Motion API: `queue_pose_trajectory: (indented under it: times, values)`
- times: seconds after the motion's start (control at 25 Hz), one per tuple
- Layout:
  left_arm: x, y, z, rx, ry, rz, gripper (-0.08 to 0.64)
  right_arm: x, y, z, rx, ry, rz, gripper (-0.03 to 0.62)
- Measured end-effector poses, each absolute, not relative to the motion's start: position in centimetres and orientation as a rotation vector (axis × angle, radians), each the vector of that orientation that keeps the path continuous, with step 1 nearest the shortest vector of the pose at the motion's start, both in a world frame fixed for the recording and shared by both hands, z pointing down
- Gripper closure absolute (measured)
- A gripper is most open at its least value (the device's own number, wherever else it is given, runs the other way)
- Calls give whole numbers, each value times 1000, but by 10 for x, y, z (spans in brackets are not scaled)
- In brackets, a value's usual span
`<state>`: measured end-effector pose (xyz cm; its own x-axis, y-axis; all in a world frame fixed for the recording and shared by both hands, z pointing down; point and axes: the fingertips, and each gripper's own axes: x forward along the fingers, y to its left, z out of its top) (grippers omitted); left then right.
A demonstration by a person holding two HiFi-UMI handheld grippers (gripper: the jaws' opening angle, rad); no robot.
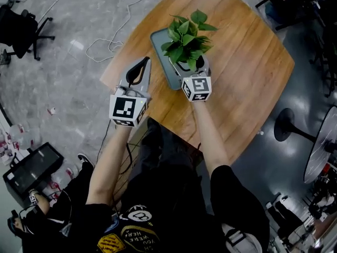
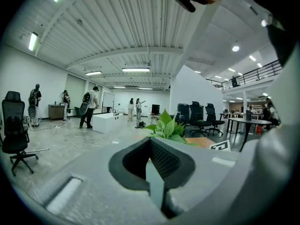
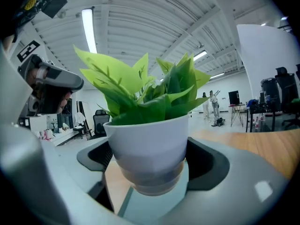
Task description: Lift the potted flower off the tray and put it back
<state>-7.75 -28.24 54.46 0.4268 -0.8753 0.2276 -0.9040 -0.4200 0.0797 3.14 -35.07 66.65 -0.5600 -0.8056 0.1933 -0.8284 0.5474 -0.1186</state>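
Observation:
A leafy green plant [image 1: 187, 36] in a white pot [image 3: 150, 149] is over the near end of a grey-blue tray [image 1: 159, 46] on a round wooden table [image 1: 247, 73]. My right gripper [image 1: 189, 71] is shut on the pot, one jaw on each side. In the right gripper view the pot's base seems to hang just above the tray [image 3: 154, 205], over its edge. My left gripper [image 1: 140, 70] is shut and empty, held left of the tray near the table's edge. The left gripper view shows the plant [image 2: 168, 128] beyond the closed jaws.
The table's edge runs close in front of the person's legs. An office chair [image 1: 21, 25] and a loose cable [image 1: 105, 46] are on the grey floor at left. A black round table base [image 1: 289, 125] stands at right. Several people [image 2: 89, 107] are far off in the hall.

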Motion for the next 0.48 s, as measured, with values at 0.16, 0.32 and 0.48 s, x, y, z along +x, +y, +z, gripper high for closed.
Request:
queue_pose_trajectory:
  times: [0.16, 0.32, 0.48]
  values:
    - [-93, -279, 575, 2442, -1587, 235, 558, 33, -359, 723, 1420, -2621, 332, 101]
    - [-91, -279, 596, 2428, -1597, 230, 558, 36, -375, 765, 1417, -2608, 305, 101]
    - [-84, -276, 604, 2439, -1584, 228, 557, 39, -386, 802, 1417, -2590, 333, 101]
